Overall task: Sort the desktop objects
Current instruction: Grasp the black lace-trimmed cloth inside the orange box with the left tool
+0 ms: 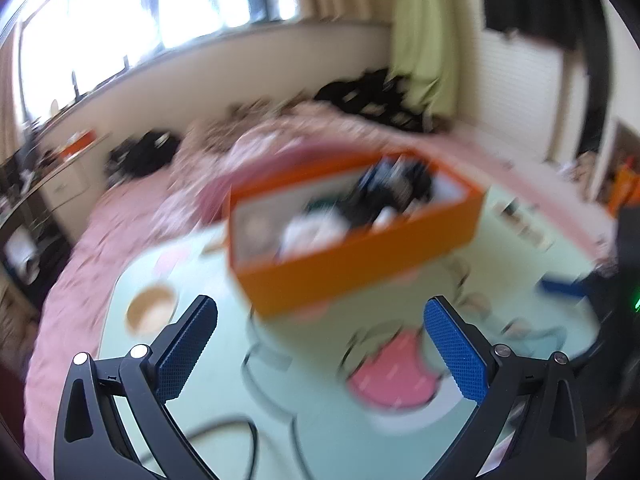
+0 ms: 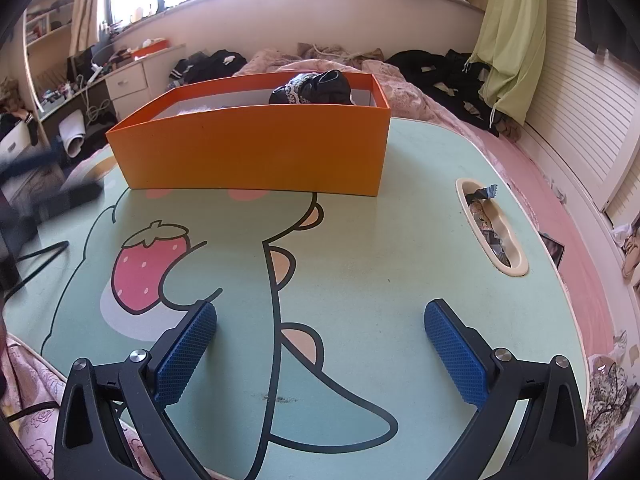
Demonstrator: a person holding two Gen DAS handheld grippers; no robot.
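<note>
A lived-in bedroom — a pink-quilted bed (image 2: 408,92) strewn with clothes (image 2: 444,68), curtains (image 2: 508,40), a cluttered dresser (image 2: 132,76).

Blurred orange box (image 1: 356,236) on green table (image 1: 320,432) — jaws wide, empty

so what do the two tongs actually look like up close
Both look the same: the left tongs and right tongs have matte black angular frames with cut-out slots, round silver pivot bolts, and two flat fingers faced with blue, finely knurled rubber pads. No sleeves or markings show.
</note>
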